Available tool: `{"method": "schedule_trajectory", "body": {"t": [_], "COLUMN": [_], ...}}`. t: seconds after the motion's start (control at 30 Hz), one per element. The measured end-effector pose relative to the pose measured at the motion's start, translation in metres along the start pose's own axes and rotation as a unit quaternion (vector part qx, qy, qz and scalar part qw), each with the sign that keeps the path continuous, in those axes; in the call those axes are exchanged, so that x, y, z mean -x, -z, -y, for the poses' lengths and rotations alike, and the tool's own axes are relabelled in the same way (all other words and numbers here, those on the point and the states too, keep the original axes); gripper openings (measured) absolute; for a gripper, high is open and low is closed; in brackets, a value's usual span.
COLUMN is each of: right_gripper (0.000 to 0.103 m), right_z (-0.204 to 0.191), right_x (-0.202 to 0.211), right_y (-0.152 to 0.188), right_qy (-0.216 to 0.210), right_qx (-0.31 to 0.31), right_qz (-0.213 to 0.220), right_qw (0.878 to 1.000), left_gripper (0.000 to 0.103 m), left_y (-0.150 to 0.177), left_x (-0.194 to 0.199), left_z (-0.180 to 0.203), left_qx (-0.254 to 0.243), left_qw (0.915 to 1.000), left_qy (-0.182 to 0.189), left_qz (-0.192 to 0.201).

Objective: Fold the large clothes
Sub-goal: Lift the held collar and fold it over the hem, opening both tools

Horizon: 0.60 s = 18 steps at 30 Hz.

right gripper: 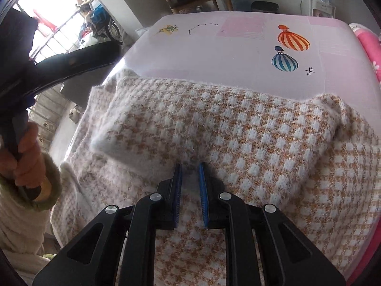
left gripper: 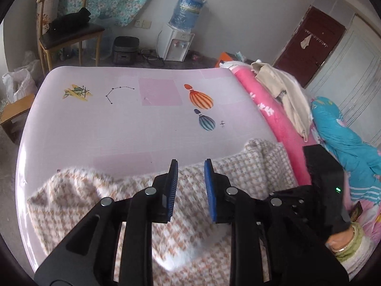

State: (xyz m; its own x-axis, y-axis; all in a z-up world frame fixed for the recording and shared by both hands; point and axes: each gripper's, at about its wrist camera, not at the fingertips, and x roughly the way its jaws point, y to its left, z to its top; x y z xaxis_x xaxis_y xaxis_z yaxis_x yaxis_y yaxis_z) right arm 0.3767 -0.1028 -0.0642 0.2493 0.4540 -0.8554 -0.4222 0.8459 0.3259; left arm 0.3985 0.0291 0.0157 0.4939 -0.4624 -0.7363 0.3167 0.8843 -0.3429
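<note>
A fuzzy orange-and-white houndstooth sweater (right gripper: pixel 238 128) lies on the near part of a pink table (right gripper: pixel 238 47), with a sleeve folded across its body. It also shows in the left wrist view (left gripper: pixel 250 166), blurred. My left gripper (left gripper: pixel 191 164) is open and empty, hovering above the sweater. My right gripper (right gripper: pixel 190 166) is open with a narrow gap, its tips at the lower edge of the folded sleeve; no cloth shows between the pads. The right gripper body (left gripper: pixel 323 178) shows at the right in the left wrist view.
The pink table (left gripper: pixel 142 124) has balloon (left gripper: pixel 201 99) and plane prints. Piled bedding and clothes (left gripper: pixel 285 100) lie at its right. A chair (left gripper: pixel 69 33), a water dispenser (left gripper: pixel 178 35) and a rice cooker (left gripper: pixel 125 48) stand behind.
</note>
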Motion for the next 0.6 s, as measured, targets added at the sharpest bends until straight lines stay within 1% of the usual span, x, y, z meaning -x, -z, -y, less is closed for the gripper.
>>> {"method": "schedule_trajectory", "body": {"t": [0.07, 0.13, 0.17, 0.2, 0.23, 0.27, 0.3, 0.33, 0.37, 0.4, 0.43, 0.47, 0.5, 0.53, 0.6], "right_gripper": [0.015, 0.015, 0.016, 0.016, 0.022, 0.031, 0.036, 0.039, 0.039, 0.040, 0.044, 0.046, 0.046, 0.046, 0.046], "right_z": [0.003, 0.004, 0.006, 0.008, 0.011, 0.015, 0.018, 0.021, 0.023, 0.025, 0.027, 0.030, 0.031, 0.032, 0.031], "right_x": [0.000, 0.003, 0.008, 0.014, 0.023, 0.034, 0.041, 0.044, 0.043, 0.037, 0.025, 0.011, 0.001, 0.007, 0.016], "right_y": [0.000, 0.002, 0.002, -0.001, -0.005, -0.011, -0.018, -0.025, -0.032, -0.036, -0.038, -0.037, -0.031, -0.025, -0.013], "right_qy": [-0.006, -0.010, -0.012, -0.014, -0.016, -0.016, -0.010, 0.005, 0.020, 0.035, 0.052, 0.067, 0.072, 0.073, 0.085], "right_qx": [-0.002, -0.001, -0.003, -0.008, -0.016, -0.023, -0.027, -0.030, -0.032, -0.024, -0.013, -0.004, 0.013, 0.030, 0.050], "right_qz": [-0.001, -0.007, -0.013, -0.012, 0.002, 0.025, 0.044, 0.058, 0.065, 0.064, 0.052, 0.031, 0.023, 0.040, 0.044], "right_qw": [1.000, 1.000, 1.000, 1.000, 1.000, 0.999, 0.999, 0.998, 0.997, 0.997, 0.997, 0.997, 0.997, 0.996, 0.994], "left_gripper": [0.021, 0.021, 0.021, 0.021, 0.021, 0.021, 0.021, 0.021, 0.021, 0.021, 0.021, 0.021, 0.021, 0.021, 0.022], "left_y": [0.001, 0.013, 0.020, 0.024, 0.027, 0.028, 0.028, 0.028, 0.026, 0.026, 0.026, 0.028, 0.031, 0.035, 0.048], "left_x": [-0.025, -0.047, -0.050, -0.046, -0.043, -0.042, -0.041, -0.042, -0.042, -0.043, -0.042, -0.040, -0.038, -0.033, -0.023], "left_z": [0.002, -0.002, -0.003, -0.003, -0.003, -0.004, -0.005, -0.006, -0.006, -0.006, -0.004, -0.003, -0.001, -0.001, 0.002], "left_qx": [-0.018, -0.036, -0.046, -0.057, -0.065, -0.066, -0.063, -0.061, -0.059, -0.059, -0.060, -0.063, -0.068, -0.077, -0.107], "left_qw": [0.9991, 0.9957, 0.9951, 0.9954, 0.9949, 0.9949, 0.9952, 0.9954, 0.9955, 0.9954, 0.9953, 0.9951, 0.9948, 0.9940, 0.9894], "left_qy": [-0.004, -0.030, -0.030, -0.029, -0.030, -0.030, -0.029, -0.030, -0.032, -0.035, -0.038, -0.040, -0.040, -0.045, -0.071], "left_qz": [-0.038, -0.080, -0.082, -0.071, -0.071, -0.070, -0.069, -0.068, -0.067, -0.066, -0.066, -0.065, -0.064, -0.064, -0.069]}}
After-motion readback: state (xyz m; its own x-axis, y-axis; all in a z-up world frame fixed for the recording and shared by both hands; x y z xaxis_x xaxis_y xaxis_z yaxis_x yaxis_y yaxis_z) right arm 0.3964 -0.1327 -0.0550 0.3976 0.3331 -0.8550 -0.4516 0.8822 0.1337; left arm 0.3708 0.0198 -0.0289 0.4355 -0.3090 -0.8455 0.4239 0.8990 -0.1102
